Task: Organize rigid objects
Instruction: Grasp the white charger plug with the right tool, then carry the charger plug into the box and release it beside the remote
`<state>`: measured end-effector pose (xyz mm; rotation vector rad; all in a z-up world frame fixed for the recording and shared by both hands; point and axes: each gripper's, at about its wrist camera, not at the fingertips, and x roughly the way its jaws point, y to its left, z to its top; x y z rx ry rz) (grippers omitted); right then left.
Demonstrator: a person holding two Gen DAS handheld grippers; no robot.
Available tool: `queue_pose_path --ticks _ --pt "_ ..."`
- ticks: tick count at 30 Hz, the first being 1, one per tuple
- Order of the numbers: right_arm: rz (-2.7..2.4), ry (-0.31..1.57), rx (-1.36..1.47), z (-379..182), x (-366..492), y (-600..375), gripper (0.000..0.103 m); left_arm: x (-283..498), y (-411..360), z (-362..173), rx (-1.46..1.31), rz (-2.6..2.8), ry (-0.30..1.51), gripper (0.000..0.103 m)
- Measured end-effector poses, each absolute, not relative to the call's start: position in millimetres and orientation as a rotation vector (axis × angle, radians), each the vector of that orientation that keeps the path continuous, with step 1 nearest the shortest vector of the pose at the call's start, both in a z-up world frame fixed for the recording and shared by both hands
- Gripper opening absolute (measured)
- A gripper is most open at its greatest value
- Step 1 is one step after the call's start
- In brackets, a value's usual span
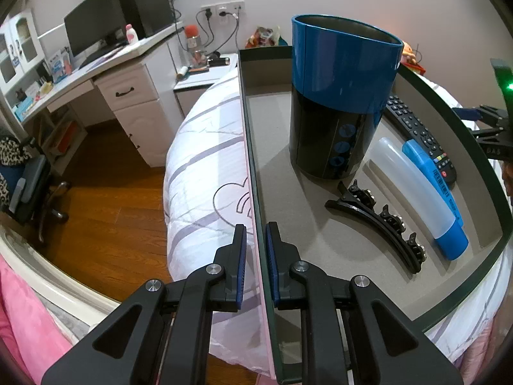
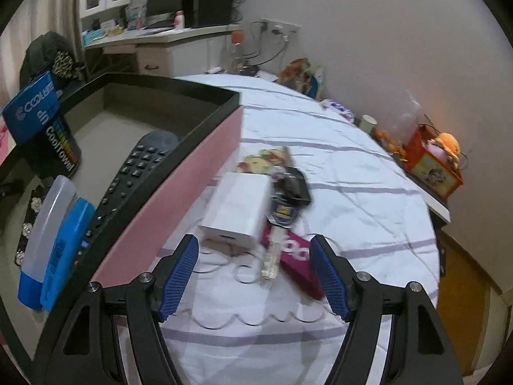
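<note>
Starting from the nearest part, the right gripper (image 2: 255, 276) hangs with its jaws spread wide and nothing between them, just above the white bedsheet (image 2: 336, 166). Directly before the jaws lies a key (image 2: 272, 256) with a dark fob, partly on top of a flat magenta card or case (image 2: 298, 256); the picture is blurred here, so I cannot tell exactly what the magenta thing is. The key looks small, stiff and light, but thin, so the pads should take it by the thicker fob and not by the blade, I think. Just beyond, to the left, sits a white box (image 2: 237, 208), rigid and probably light, with smooth sides that may slip; the two short sides seem best for pinching. On the left side, the left gripper (image 1: 255, 253) has its jaws almost together around the thin wall of the tray (image 1: 253, 160), though whether the pads really press it is hard to judge. Inside the tray lie a black hair clip (image 1: 375, 221), a toothbrush case (image 1: 420, 195) and a remote control (image 1: 420, 138), and farther away stands a tall blue and black canister (image 1: 340, 96), upright.
</note>
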<state>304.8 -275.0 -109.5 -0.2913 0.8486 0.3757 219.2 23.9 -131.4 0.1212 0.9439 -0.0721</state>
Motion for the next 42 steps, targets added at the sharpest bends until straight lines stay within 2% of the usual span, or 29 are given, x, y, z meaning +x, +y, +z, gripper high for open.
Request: queue_pose_path --ticks 10,15,16,20,34,39,40,42 --pt "0.381 0.881 -0.259 -116.4 330.8 -270.6 0.073 216.8 26.0 -130.5 0.123 -0.064 0.943 0.013" --pt "0.381 0.880 -0.277 -119.8 333.5 -267.2 0.058 217.0 26.2 -130.5 0.121 -0.063 0.943 0.013" --pt "0.377 0.876 -0.289 -119.0 332.8 -265.3 0.049 217.0 25.7 -130.6 0.120 -0.064 0.942 0.013" --pt "0.397 0.880 -0.269 -113.7 327.0 -264.3 0.044 217.4 24.8 -129.9 0.117 -0.062 0.940 0.013" --pt "0.373 1.014 -0.181 -119.5 237.9 -298.8 0.041 213.3 20.7 -127.5 0.103 -0.072 0.929 0.006" --pt "0.345 0.981 -0.138 -119.6 231.2 -302.9 0.042 212.2 19.2 -126.7 0.104 -0.074 0.923 0.005" --pt "0.338 0.976 -0.134 -119.9 232.7 -301.2 0.043 212.1 18.8 -126.5 0.103 -0.074 0.922 0.005" --pt "0.332 0.960 -0.124 -121.6 238.3 -295.6 0.054 212.5 19.1 -126.7 0.103 -0.073 0.923 0.005"
